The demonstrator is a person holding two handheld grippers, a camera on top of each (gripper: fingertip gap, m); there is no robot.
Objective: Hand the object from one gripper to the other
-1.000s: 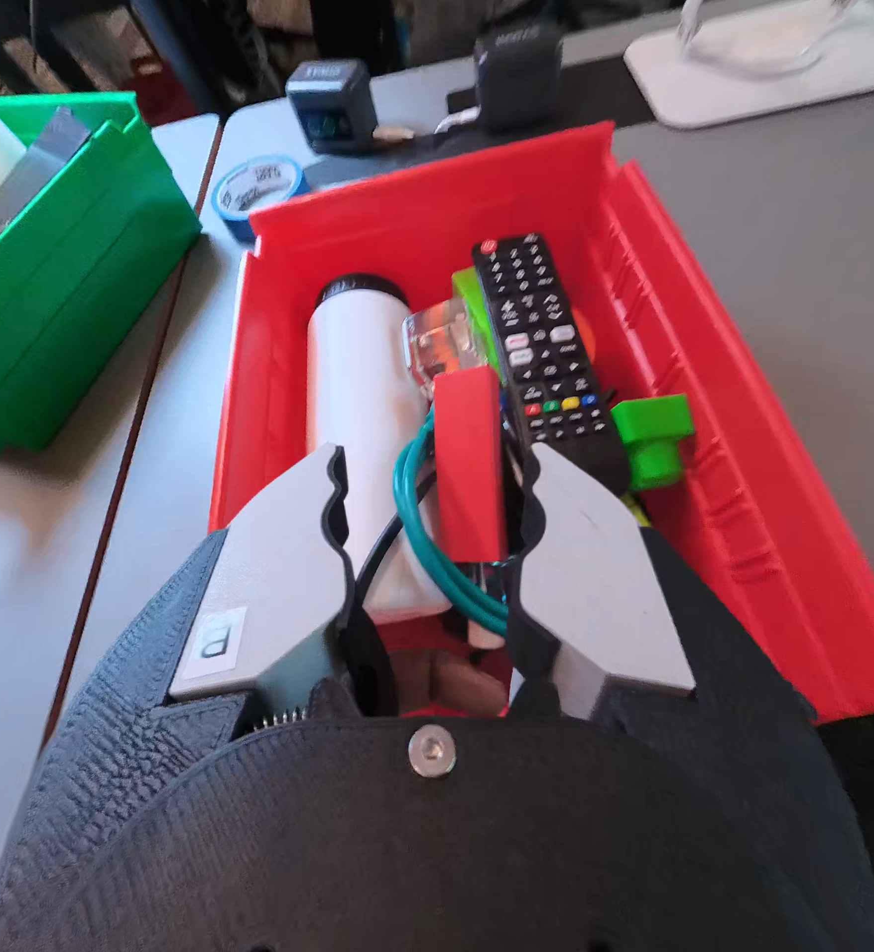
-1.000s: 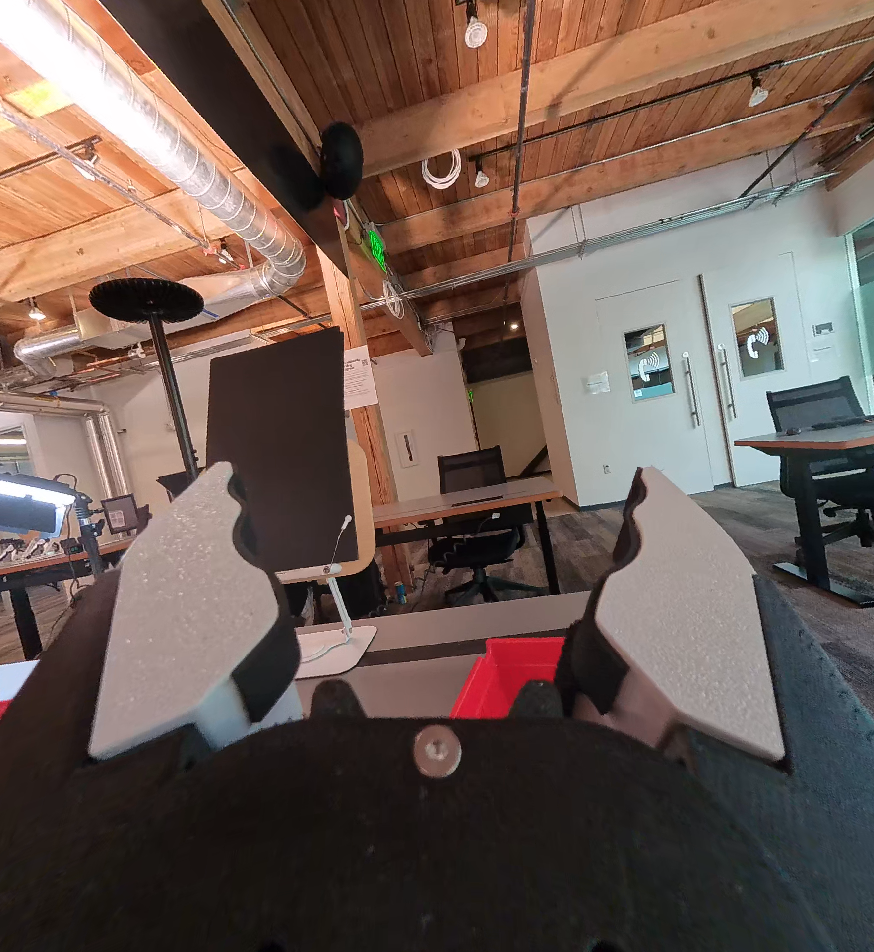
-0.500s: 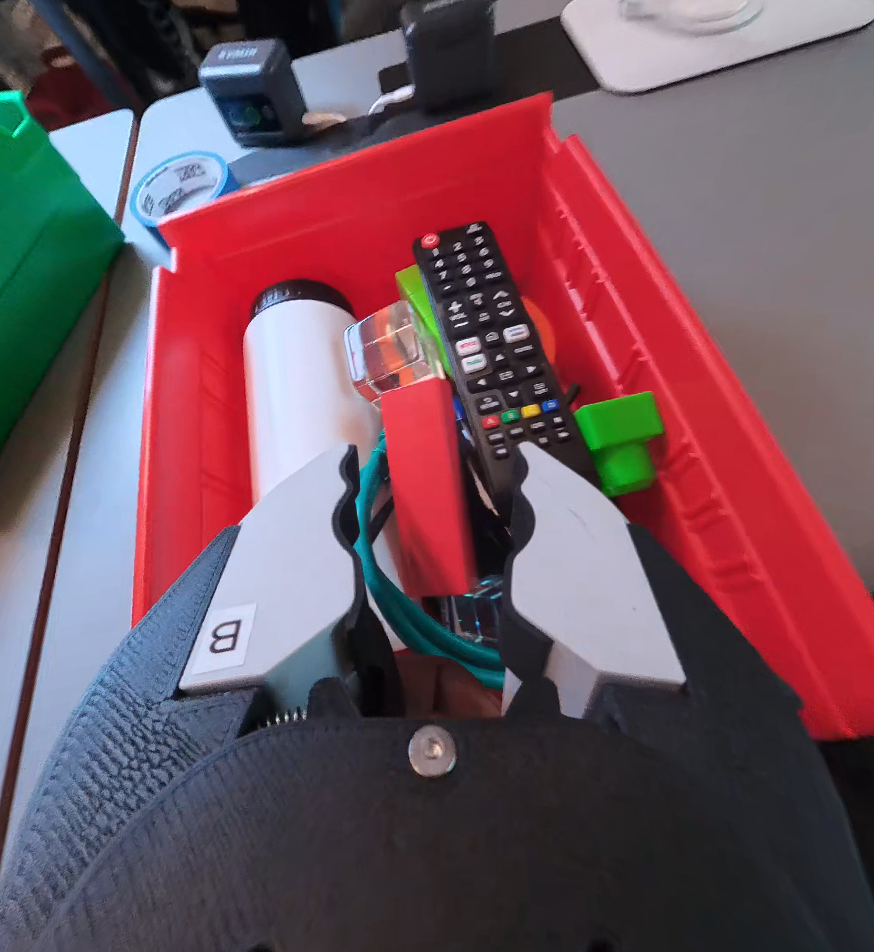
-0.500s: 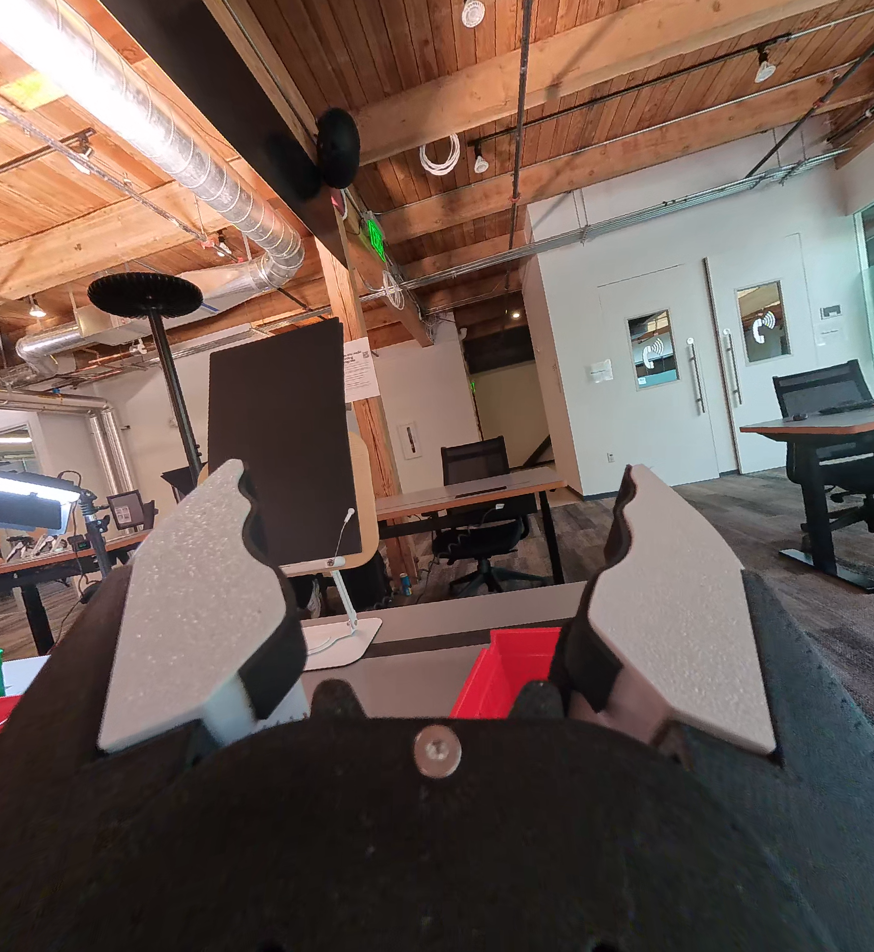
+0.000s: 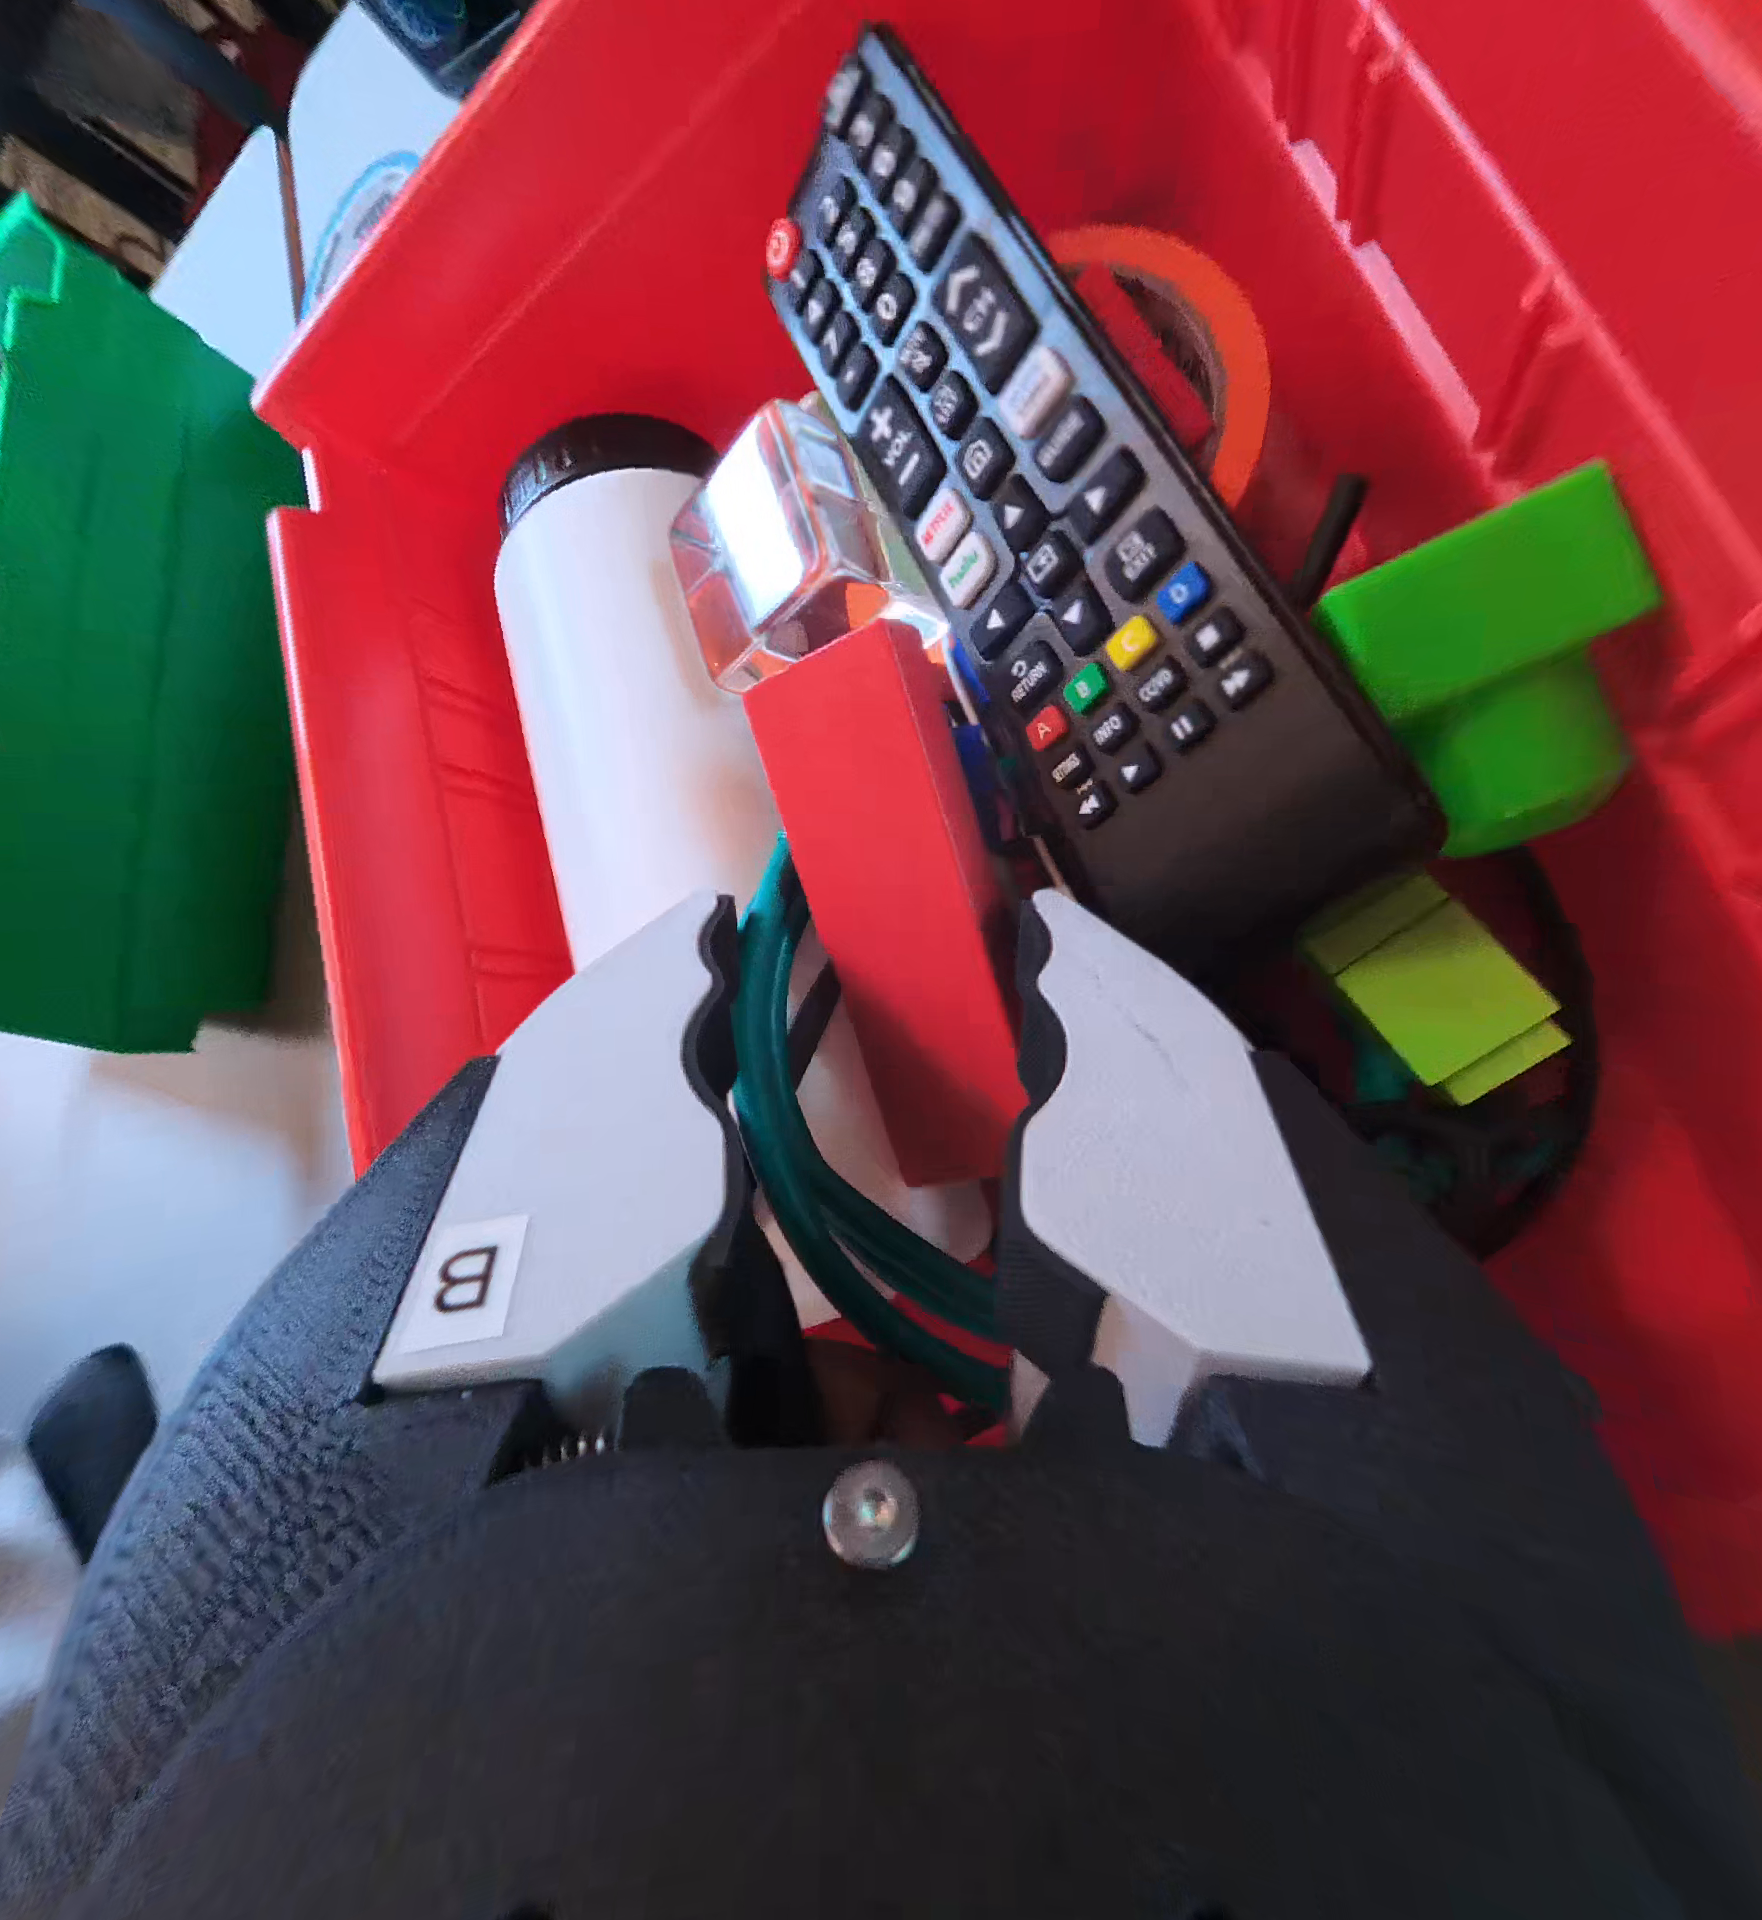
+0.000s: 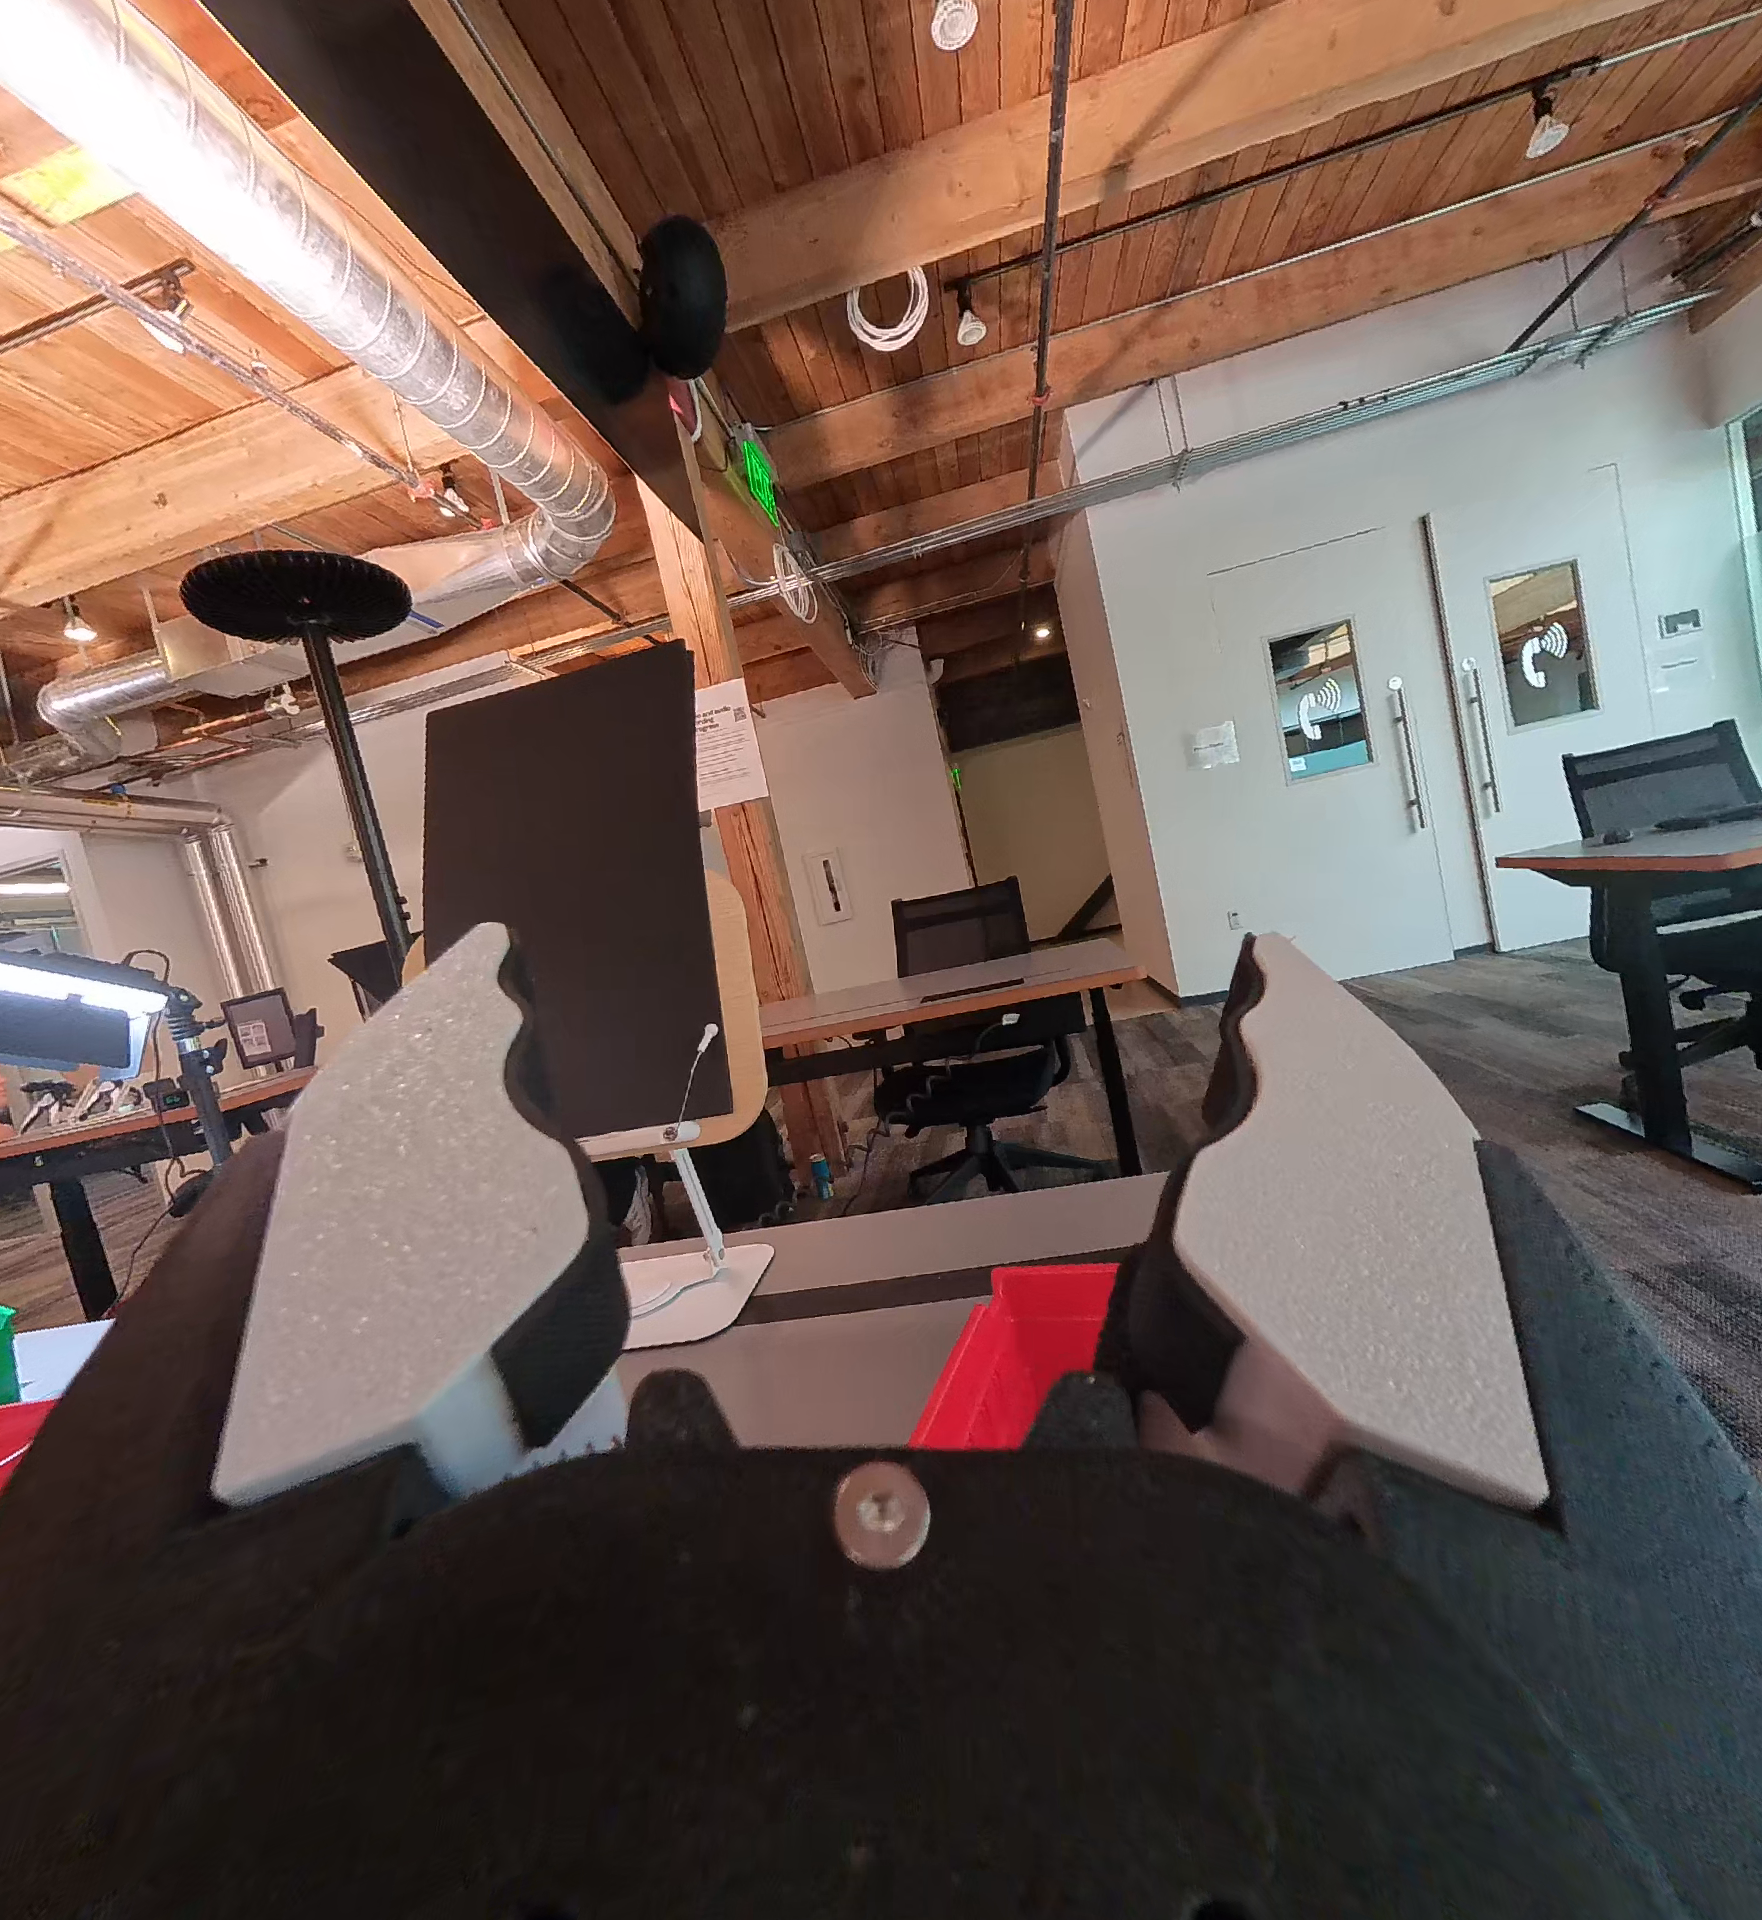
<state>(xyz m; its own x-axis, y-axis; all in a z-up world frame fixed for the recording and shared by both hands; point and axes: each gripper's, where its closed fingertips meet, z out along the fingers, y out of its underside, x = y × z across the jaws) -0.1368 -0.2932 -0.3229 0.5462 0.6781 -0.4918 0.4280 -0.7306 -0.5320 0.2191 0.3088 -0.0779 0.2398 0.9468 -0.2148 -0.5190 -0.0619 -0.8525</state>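
- Closer now: left gripper (image 5: 872,1023) has dropped lower into the red bin (image 5: 1542,312) than half a second ago; bin contents fill the view, green bin (image 5: 118,644) pushed out to 9 o'clock.
- Left jaws part-open, straddling the red block (image 5: 882,894); right pad looks to touch the block's edge, left pad clear of it. Probably not gripped yet, view too tight to be sure.
- Red block tilted, near end between the fingers, far end at 12 o'clock against a clear cube (image 5: 778,540).
- Green cable (image 5: 835,1195) loops between the jaws under the block.
- White bottle (image 5: 628,707) at 11 o'clock of the gripper, black remote (image 5: 1053,499) at 1 o'clock, green plug-shaped part (image 5: 1490,665) at 2 o'clock, orange tape roll (image 5: 1199,301) behind the remote.
- Right gripper (image 6: 877,1049) barely shifted, jaws wide, nothing between them, aimed up at the office room; a red bin corner (image 6: 1022,1351) sits low between its fingers.
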